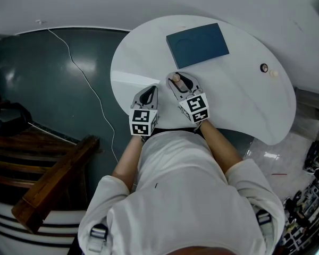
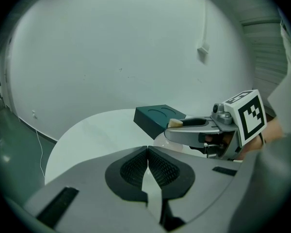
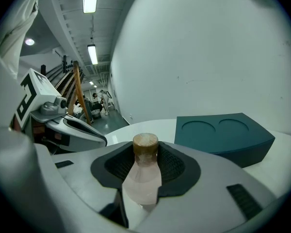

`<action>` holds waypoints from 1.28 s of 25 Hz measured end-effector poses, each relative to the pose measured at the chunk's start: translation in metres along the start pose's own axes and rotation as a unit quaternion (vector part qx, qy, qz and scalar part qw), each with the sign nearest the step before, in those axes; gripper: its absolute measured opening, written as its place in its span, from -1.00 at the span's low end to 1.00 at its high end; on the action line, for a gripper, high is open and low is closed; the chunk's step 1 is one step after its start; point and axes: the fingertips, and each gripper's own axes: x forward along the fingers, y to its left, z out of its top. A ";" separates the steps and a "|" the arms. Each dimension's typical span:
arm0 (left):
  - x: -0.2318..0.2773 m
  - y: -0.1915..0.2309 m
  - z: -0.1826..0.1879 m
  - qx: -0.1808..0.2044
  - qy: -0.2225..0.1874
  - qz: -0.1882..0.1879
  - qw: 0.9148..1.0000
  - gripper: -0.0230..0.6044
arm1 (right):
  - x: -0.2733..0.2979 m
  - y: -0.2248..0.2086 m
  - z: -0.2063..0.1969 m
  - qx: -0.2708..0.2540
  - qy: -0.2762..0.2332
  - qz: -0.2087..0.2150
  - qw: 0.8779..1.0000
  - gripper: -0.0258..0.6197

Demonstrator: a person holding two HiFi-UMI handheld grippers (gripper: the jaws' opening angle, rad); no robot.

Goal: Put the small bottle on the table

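Observation:
A small clear bottle (image 3: pixel 144 171) with a tan cap stands upright between the pads of my right gripper (image 3: pixel 145 166), which is shut on it. In the head view the right gripper (image 1: pixel 182 84) hovers over the near part of the white table (image 1: pixel 244 100), the bottle's cap (image 1: pixel 176 78) showing between its jaws. The left gripper view shows that cap (image 2: pixel 175 123) at the tip of the right gripper (image 2: pixel 196 130). My left gripper (image 1: pixel 147 97) is beside it on the left, near the table's front edge. Its pads (image 2: pixel 136 169) touch each other with nothing between them.
A dark teal box (image 1: pixel 197 45) with two round recesses lies on the table beyond the grippers. Two small round objects (image 1: pixel 268 70) sit at the table's right. A wooden staircase (image 1: pixel 37 169) stands at the left on the dark floor, and a white cable (image 1: pixel 80 73) trails across it.

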 end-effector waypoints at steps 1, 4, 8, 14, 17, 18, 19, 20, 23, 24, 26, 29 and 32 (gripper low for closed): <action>0.000 -0.001 -0.001 0.000 0.001 -0.001 1.000 -0.86 | 0.000 0.000 -0.001 0.000 0.002 0.000 1.000 -0.49; 0.001 -0.004 -0.001 -0.001 0.002 -0.002 1.000 -0.86 | 0.001 -0.001 -0.007 -0.001 0.008 0.000 1.000 -0.49; 0.005 -0.009 0.000 -0.002 0.002 -0.005 1.000 -0.86 | 0.003 -0.003 -0.013 -0.003 0.016 0.000 1.000 -0.49; 0.005 -0.011 0.000 -0.001 0.004 -0.001 1.000 -0.86 | 0.001 -0.006 -0.014 -0.003 0.014 0.001 1.000 -0.48; 0.005 -0.013 0.001 0.001 0.005 0.000 1.000 -0.86 | 0.000 -0.006 -0.017 -0.005 0.017 0.000 1.000 -0.48; 0.006 -0.014 0.001 0.001 0.006 0.000 1.000 -0.86 | 0.000 -0.006 -0.018 -0.007 0.019 0.001 1.000 -0.48; 0.007 -0.016 0.001 0.002 0.007 0.000 1.000 -0.86 | 0.000 -0.006 -0.019 -0.008 0.021 0.002 1.000 -0.48; 0.008 -0.018 0.000 0.001 0.008 0.000 1.000 -0.86 | 0.000 -0.006 -0.019 -0.009 0.022 0.005 1.000 -0.48; 0.009 -0.024 -0.001 -0.003 0.011 0.001 1.000 -0.86 | 0.000 0.002 -0.016 -0.007 0.026 0.017 0.999 -0.45; 0.009 -0.026 -0.002 -0.004 0.012 0.000 1.000 -0.86 | -0.001 0.004 -0.017 -0.005 0.026 0.020 0.999 -0.43; 0.008 -0.031 -0.004 -0.008 0.014 -0.002 1.000 -0.86 | -0.005 0.006 -0.020 0.003 0.023 0.021 1.000 -0.41; 0.009 -0.040 -0.006 -0.012 0.017 -0.004 1.000 -0.86 | -0.018 0.002 -0.030 0.014 0.027 0.017 0.999 -0.35; 0.011 -0.050 -0.008 -0.011 0.020 -0.008 1.000 -0.86 | -0.036 -0.007 -0.038 0.022 0.028 0.008 0.999 -0.35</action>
